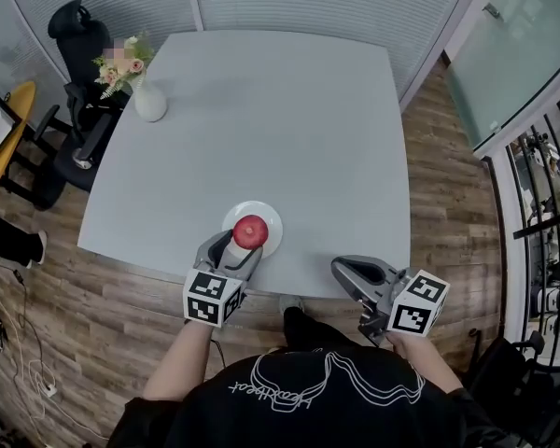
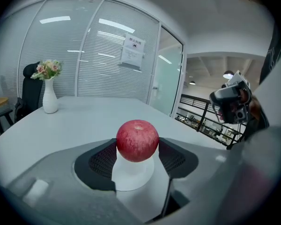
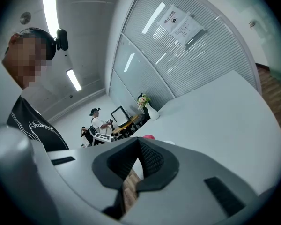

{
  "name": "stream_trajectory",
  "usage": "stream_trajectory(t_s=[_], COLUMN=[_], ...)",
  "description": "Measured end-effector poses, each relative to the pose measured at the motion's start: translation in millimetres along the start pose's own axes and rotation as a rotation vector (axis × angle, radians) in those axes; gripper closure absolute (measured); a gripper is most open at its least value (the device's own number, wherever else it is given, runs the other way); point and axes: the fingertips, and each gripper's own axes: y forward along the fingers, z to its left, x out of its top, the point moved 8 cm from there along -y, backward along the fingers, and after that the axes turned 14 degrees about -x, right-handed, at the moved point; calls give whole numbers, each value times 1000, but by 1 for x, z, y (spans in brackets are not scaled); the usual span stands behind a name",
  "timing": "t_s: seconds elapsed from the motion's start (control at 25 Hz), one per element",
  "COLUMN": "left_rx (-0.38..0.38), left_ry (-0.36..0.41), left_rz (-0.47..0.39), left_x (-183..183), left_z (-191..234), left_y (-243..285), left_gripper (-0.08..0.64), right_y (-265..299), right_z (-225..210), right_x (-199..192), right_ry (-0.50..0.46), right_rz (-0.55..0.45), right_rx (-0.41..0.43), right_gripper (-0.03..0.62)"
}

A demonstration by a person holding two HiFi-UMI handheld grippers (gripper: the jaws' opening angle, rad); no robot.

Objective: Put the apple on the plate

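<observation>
A red apple (image 1: 250, 231) (image 2: 137, 140) sits between the pads of my left gripper (image 1: 235, 248) (image 2: 137, 150), which is shut on it from both sides. It is directly over a small white plate (image 1: 273, 218) (image 2: 131, 176) near the front edge of the grey table (image 1: 289, 110). Whether the apple touches the plate I cannot tell. My right gripper (image 1: 343, 269) (image 3: 138, 142) hangs off the table's front right edge, its jaw tips together and nothing in them. The right gripper view shows a sliver of the apple (image 3: 149, 137).
A white vase of flowers (image 1: 149, 101) (image 2: 49, 97) stands at the table's far left corner. Black office chairs (image 1: 75, 26) and a yellow table (image 1: 5, 138) are to the left. A glass wall runs behind, and wooden floor surrounds the table.
</observation>
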Motion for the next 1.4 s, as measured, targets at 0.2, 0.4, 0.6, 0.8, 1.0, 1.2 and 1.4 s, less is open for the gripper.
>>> stream_trajectory(t_s=[0.2,0.4,0.6,0.8,1.0,1.2,1.4], left_rx=[26,25,29,33,46,41,30], left_ry=[13,25,21,25,31,29,59], left_rz=[45,76,77,89,89,76,91], left_x=[-17,-27,-33,-40,-47,-48,-51], left_z=[10,17,22,26,29,29,27], left_y=[16,27,36,39,39,40,41], left_gripper=[273,273,273,273,273,273,253], right_y=[3,10,14,15,17,17,16], right_z=[-9,-12,-12,-12,-10,-8,-6], right_x=[1,2,5,4,1,-3,-6], right_ry=[14,16,13,7,13,7,10], right_rz=[13,27,36,42,48,55,54], right_rx=[-9,-3,1,0,-4,-2,-4], right_gripper=[583,583,583,583,583,583,583])
